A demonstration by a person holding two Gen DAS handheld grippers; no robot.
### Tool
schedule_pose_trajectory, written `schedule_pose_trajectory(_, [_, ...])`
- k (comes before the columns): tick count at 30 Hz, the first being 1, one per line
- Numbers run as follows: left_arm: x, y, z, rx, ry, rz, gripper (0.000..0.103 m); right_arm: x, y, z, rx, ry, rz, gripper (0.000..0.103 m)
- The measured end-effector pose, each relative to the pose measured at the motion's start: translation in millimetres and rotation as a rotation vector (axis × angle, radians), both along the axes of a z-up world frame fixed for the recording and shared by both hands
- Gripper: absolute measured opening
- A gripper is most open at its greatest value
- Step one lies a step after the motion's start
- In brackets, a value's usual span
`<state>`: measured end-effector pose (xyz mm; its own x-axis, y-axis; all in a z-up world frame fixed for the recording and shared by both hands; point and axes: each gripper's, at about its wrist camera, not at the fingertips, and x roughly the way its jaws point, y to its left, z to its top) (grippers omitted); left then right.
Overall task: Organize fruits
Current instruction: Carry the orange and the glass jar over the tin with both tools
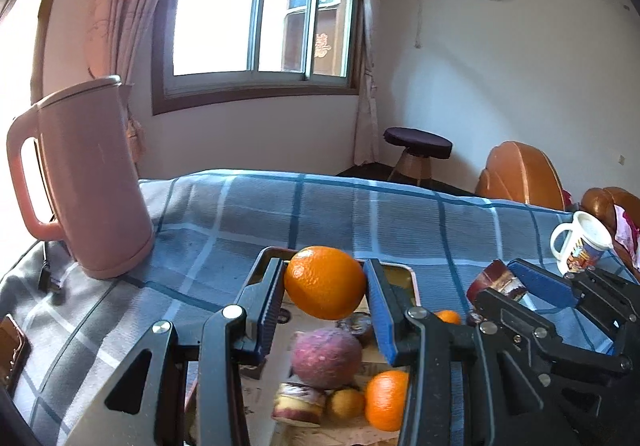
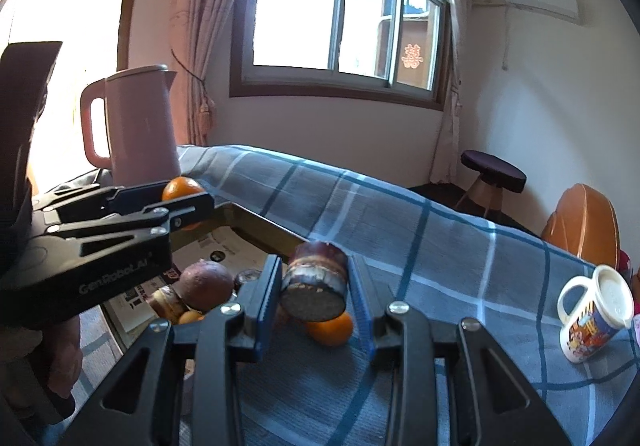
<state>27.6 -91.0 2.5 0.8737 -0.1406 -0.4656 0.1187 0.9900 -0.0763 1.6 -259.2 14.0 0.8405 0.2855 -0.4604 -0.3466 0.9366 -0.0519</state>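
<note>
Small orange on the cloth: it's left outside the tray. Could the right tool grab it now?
Probably not yet: the right tool already holds a dark cut fruit piece, directly above the small orange.

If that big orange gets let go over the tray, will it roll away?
Probably a little: the orange is round and smooth, held above the tray by the left gripper. The tray's raised rim and the fruit already inside would likely stop it.

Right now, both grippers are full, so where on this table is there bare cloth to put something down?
Bare plaid cloth runs between the pink kettle and the white mug, beyond the tray. The tray's near end is crowded with a purple fruit and oranges. A loose orange lies beside it.
</note>
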Motion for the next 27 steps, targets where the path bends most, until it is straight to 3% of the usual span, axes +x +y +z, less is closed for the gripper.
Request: schedule_pose_trajectory(27, [12.1, 44.2, -23.7, 0.056, 0.129, 0.121, 0.043, 6.3, 54.0, -15.9, -0.039, 0.043, 0.12, 0.037])
